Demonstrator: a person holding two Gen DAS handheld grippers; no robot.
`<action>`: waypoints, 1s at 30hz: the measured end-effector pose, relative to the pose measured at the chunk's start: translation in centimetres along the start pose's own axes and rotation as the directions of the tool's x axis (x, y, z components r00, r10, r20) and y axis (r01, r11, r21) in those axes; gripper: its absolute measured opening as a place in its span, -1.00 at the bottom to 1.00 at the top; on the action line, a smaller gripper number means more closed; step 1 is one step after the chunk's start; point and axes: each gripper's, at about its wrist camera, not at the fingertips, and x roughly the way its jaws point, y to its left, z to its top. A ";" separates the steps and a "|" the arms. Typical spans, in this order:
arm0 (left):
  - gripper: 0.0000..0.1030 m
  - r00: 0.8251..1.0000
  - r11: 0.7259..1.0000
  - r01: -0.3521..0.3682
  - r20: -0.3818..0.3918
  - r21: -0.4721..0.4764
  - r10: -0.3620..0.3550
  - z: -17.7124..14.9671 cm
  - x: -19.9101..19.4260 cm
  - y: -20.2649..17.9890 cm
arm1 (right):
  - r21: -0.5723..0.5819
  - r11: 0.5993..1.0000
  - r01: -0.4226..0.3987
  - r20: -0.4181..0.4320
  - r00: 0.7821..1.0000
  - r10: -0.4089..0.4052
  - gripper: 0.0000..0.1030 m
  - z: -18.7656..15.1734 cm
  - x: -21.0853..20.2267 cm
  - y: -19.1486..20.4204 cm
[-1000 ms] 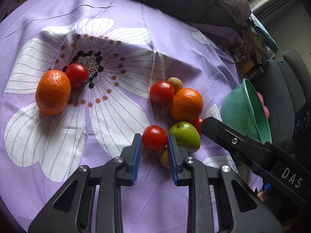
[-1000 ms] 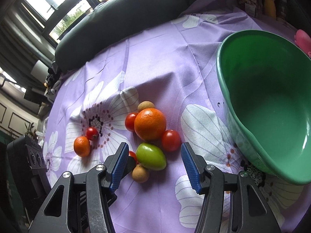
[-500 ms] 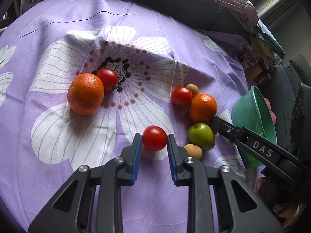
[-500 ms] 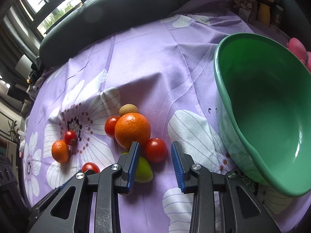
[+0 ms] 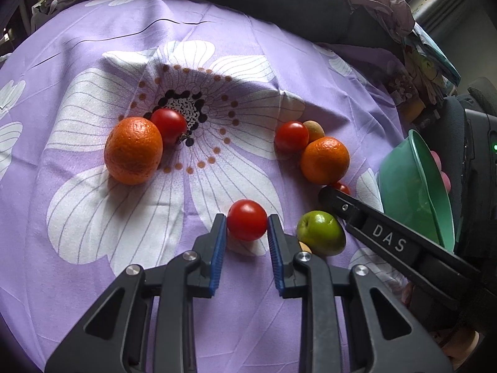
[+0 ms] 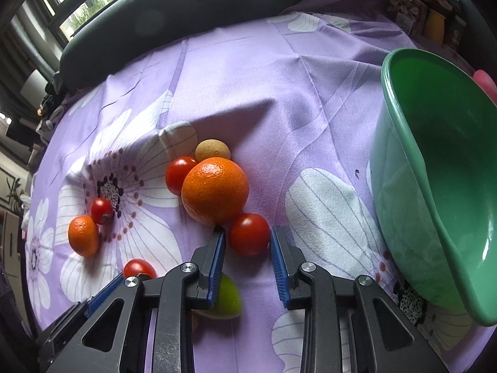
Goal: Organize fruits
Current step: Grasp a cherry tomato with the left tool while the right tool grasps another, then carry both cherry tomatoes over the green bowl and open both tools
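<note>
Evidently one tomato point(image 5: 247, 220) is clamped on the cloth point(image 5: 93, 233) by the left gripper point(image 5: 247, 239) and another point(image 6: 249, 233) is closely bracketed, contact unclear, by the right gripper point(image 6: 247, 258), so either could be bruised if squeezed harder.

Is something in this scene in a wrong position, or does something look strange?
The green bowl is tipped on its side at the cloth's right edge, its opening facing the fruit, and a hand shows behind its rim. It holds no fruit. Nothing looks spilled or damaged.
</note>
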 end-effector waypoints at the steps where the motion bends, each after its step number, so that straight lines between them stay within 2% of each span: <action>1: -0.49 1.000 1.000 -0.004 0.003 0.003 0.004 0.0 0.0 -0.1 | -0.005 1.000 -0.003 0.003 1.000 0.003 -0.44 -0.1 -0.2 0.1; 7: -0.49 0.999 1.000 0.018 0.036 0.019 -0.019 0.0 -0.9 -0.7 | -0.008 0.999 -0.040 0.057 0.998 0.040 -0.44 -0.4 -2.1 -0.2; 14: -0.49 0.990 0.997 0.022 0.138 0.081 -0.033 0.2 -3.2 -2.9 | -0.004 0.995 -0.103 0.165 0.981 0.103 -0.44 -0.5 -5.8 -1.1; 18: -0.49 0.978 0.990 0.029 0.202 0.141 -0.057 0.1 -4.7 -5.2 | 0.012 0.992 -0.129 0.249 0.961 0.122 -0.44 -0.3 -8.2 -2.0; 23: -0.49 0.962 0.973 0.054 0.249 0.226 -0.112 0.3 -6.1 -8.2 | 0.041 0.987 -0.158 0.360 0.923 0.133 -0.44 -0.3 -11.2 -3.8; 30: -0.49 0.952 0.939 0.069 0.260 0.338 -0.163 0.5 -6.1 -12.8 | 0.130 0.984 -0.123 0.471 0.881 0.048 -0.44 -0.6 -13.9 -7.6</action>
